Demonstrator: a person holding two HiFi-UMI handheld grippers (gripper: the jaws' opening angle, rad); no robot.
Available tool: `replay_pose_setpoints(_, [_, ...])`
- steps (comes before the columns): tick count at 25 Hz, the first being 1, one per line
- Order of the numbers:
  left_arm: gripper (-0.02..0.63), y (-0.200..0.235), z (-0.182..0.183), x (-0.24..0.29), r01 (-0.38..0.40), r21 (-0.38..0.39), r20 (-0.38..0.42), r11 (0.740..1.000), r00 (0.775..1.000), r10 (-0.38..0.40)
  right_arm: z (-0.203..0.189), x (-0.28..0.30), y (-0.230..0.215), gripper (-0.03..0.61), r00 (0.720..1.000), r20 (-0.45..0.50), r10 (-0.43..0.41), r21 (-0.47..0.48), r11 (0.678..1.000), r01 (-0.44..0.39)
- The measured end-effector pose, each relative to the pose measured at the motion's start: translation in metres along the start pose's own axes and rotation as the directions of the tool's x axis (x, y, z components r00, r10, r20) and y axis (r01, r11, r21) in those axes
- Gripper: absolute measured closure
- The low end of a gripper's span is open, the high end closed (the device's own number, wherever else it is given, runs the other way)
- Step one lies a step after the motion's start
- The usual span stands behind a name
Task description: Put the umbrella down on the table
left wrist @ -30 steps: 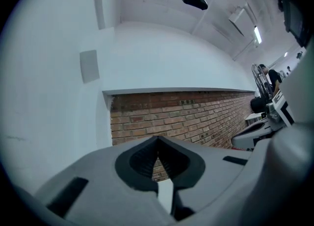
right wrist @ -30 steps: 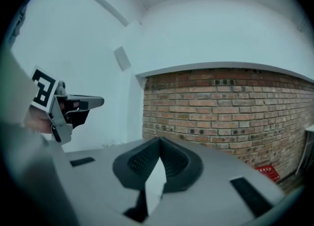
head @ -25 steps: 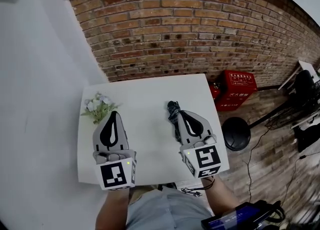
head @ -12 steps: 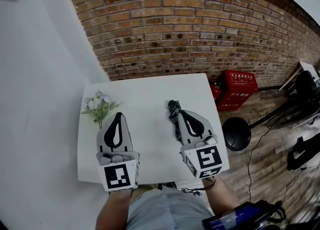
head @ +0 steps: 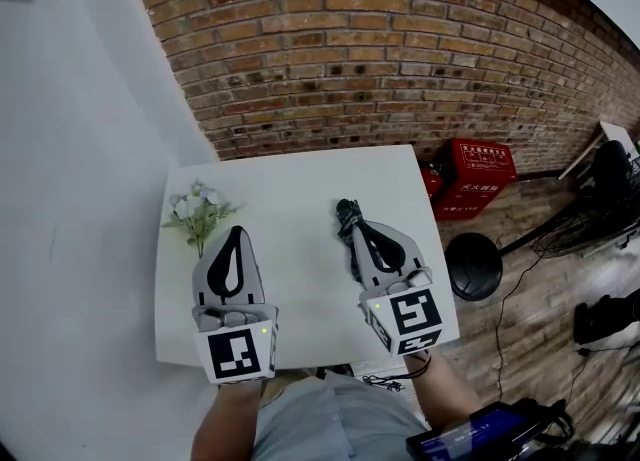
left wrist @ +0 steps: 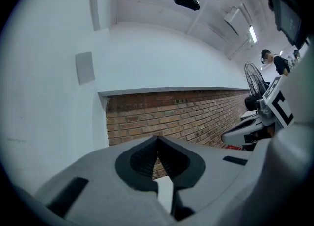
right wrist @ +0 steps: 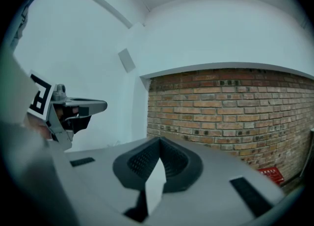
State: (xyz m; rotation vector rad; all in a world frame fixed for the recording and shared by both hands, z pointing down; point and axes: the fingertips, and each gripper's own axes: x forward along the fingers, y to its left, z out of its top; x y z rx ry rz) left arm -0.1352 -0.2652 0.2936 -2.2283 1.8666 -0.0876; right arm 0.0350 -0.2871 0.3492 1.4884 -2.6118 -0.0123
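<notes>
While the smooth grey plastic left tool [head: 234,230] and the matching right tool [head: 358,224] sit over the matte white square table [head: 300,184], each has its ribbed black pads [left wrist: 142,159] pressed together on nothing. Only the head view shows the black folded fabric umbrella [head: 346,217], lying on the table toward three o'clock, just beside the right tool's tip. It also shows the pale leafy flower sprig [head: 197,211] at nine o'clock. The gripper views show a rough red brick wall [right wrist: 230,112] beyond the closed tips.
</notes>
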Motion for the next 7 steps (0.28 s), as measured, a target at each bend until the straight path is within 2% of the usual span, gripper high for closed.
replay_pose_setpoints(7, [0.609, 0.0016, -0.0022, 0.0009, -0.004, 0.001, -0.012, 1.000, 1.000, 0.004, -0.0028, 0.0019, 0.0007, 0.574, 1.000, -0.008, 0.003, 0.002, 1.000, -0.003])
